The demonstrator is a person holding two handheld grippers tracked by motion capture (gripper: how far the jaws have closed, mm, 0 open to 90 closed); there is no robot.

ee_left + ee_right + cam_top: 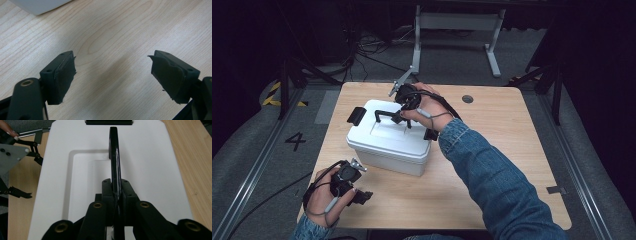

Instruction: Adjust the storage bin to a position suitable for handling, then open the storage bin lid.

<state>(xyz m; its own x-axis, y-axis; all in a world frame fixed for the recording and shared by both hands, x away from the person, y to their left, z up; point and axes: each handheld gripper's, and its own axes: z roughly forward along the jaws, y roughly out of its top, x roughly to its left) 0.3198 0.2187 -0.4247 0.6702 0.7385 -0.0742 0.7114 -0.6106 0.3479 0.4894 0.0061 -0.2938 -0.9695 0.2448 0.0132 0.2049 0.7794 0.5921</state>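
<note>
A white lidded box (387, 147) stands on the wooden table (492, 150), with a black carrying handle (384, 113) raised over its lid. My right gripper (406, 119) reaches over the box from the right. Its jaws are shut on the handle (113, 157), which runs straight away between the pads above the white lid (150, 157). My left gripper (363, 196) rests low at the table's front left, apart from the box. Its jaws (112, 72) stand open over bare wood, with a corner of the box (40, 5) just beyond them.
A black latch (355, 116) sticks out at the box's left end. A round cable hole (467, 99) sits in the table's far right part. A grey metal stand (457, 35) and cables lie on the floor behind the table.
</note>
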